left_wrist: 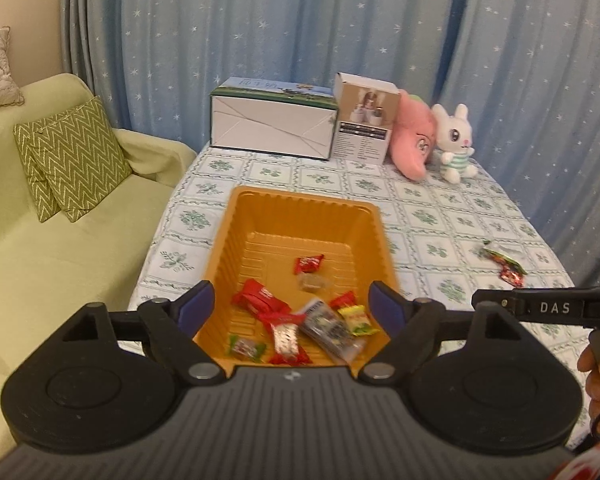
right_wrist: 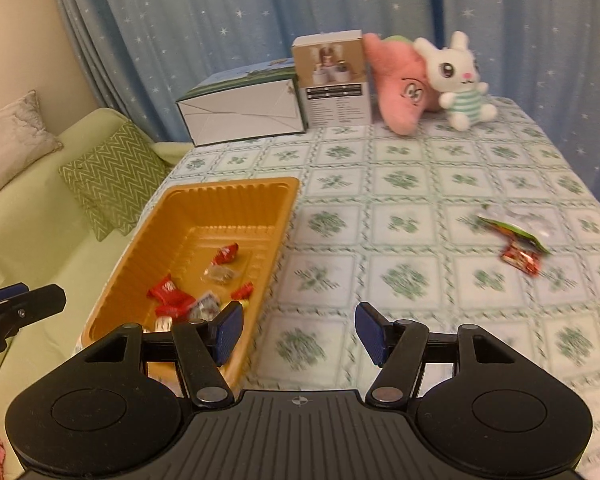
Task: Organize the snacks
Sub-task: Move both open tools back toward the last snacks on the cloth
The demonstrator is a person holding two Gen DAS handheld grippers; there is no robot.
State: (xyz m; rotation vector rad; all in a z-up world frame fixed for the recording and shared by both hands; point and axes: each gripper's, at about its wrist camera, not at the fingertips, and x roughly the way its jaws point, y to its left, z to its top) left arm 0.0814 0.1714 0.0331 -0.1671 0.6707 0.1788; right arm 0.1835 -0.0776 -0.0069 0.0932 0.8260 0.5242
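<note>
Snacks sit mostly gathered in the orange tray on the checked worktop, red, yellow and clear wrappers heaped toward its near end, as I work both grippers remotely. My left gripper hangs directly above that near end, jaws spread wide with nothing between the pads. My right gripper hovers just off the tray's right wall, jaws also apart and empty, over bare cloth.

Two pieces lie outside the tray, well off to its right: a green-edged packet and a red wrapper touching it or nearly so. I judge those to be what is left to collect.

Risks from here, as I read them: the pair overlap, so a pinch aimed at one may drag or flick the other across the cloth, perhaps toward the worktop's right edge. Flat foil gives the pads little to bite, and the tablecloth may bunch up into the grip instead. The tray looks like thin, light plastic, and it sits close to the worktop's left edge; a knock from either gripper on the way back could slide it toward the sofa. The boxes and plush toys beyond the tray are well clear.
</note>
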